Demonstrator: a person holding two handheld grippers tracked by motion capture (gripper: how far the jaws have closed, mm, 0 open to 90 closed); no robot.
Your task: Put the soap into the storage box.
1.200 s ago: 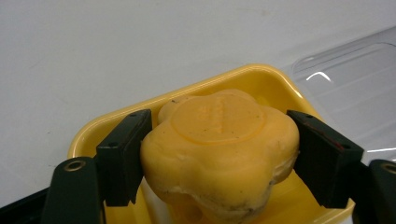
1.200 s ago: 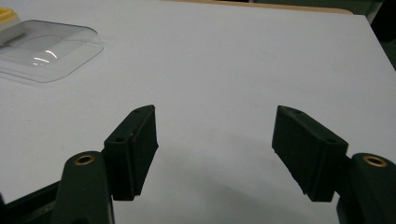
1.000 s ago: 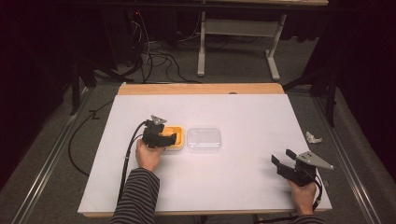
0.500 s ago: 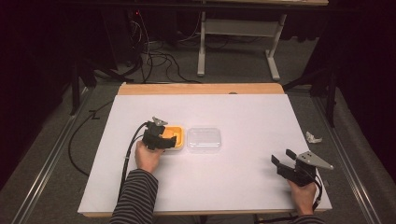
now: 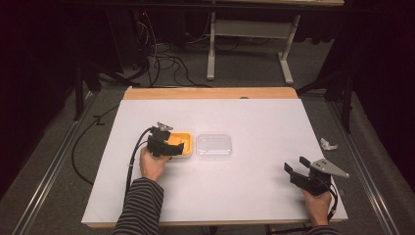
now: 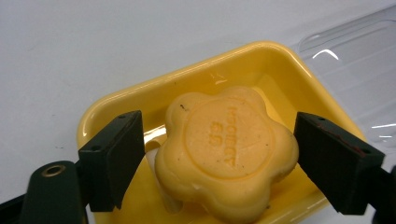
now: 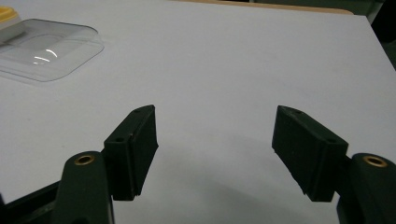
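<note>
Left gripper (image 6: 219, 154) poised over the yellow soap dish (image 6: 116, 105), jaws wide and straddling the flower-shaped soap (image 6: 224, 154), a gap showing on each side, nothing clamped yet; probably set this way so that the pads can close on the bar's lobed sides and lift it clear of the dish walls. Soap lying inside the dish, tilted a little, stamped face up, lettering too blurred to read. Dish resting on the white table (image 5: 254, 186), left of centre, just beside the clear plastic lid (image 5: 213, 145), which lies flat to its right, near enough to touching that contact cannot be told. Lid presumably parked there to leave the dish open for the reach. Right gripper (image 5: 299, 171) held low near the front right of the table, well apart from dish and lid, jaws spread wide on nothing, apparently waiting out of the way. Small crumpled white scrap (image 5: 328, 144) off the table's right edge. Compared with the picture half a second back, almost no change: left gripper over the dish as before, right gripper in the same spot, lid unmoved.
</note>
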